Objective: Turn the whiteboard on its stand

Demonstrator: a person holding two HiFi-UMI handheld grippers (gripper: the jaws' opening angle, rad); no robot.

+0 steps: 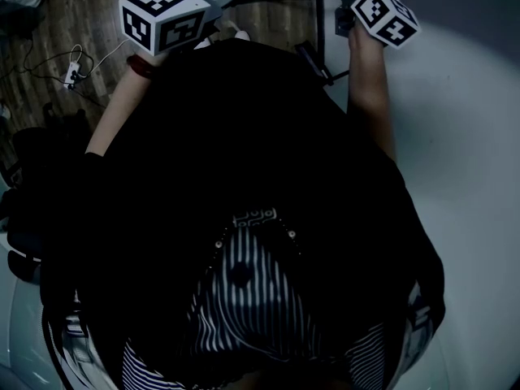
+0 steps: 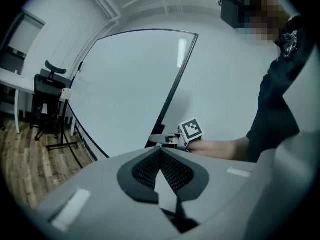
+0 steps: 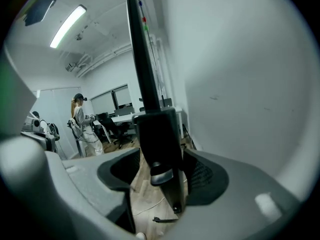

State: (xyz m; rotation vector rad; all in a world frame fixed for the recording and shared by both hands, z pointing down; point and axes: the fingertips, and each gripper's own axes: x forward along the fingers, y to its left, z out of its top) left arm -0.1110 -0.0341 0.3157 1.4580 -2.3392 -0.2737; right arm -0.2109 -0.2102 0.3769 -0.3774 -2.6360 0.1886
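Whiteboard (image 2: pixel 127 91) stands upright ahead of me. My right gripper (image 3: pixel 161 172) holds its jaws wide, straddling the whiteboard's black edge frame (image 3: pixel 144 69) and bracket (image 3: pixel 157 134). My left gripper (image 2: pixel 161 153), facing the whiteboard, has its jaws closed together, empty.

Dark headset (image 2: pixel 237 6) on the head, black short-sleeved top (image 2: pixel 280 84), black-and-white striped cloth (image 1: pixel 252 299), dark band (image 1: pixel 140 66) at the left wrist. Now the left claw (image 2: pixel 160 153) and right claw (image 3: pixel 159 170): pale grey shells, black mesh pads (image 2: pixel 145 169), each with a white marker cube (image 1: pixel 162 15) printed in black squares.
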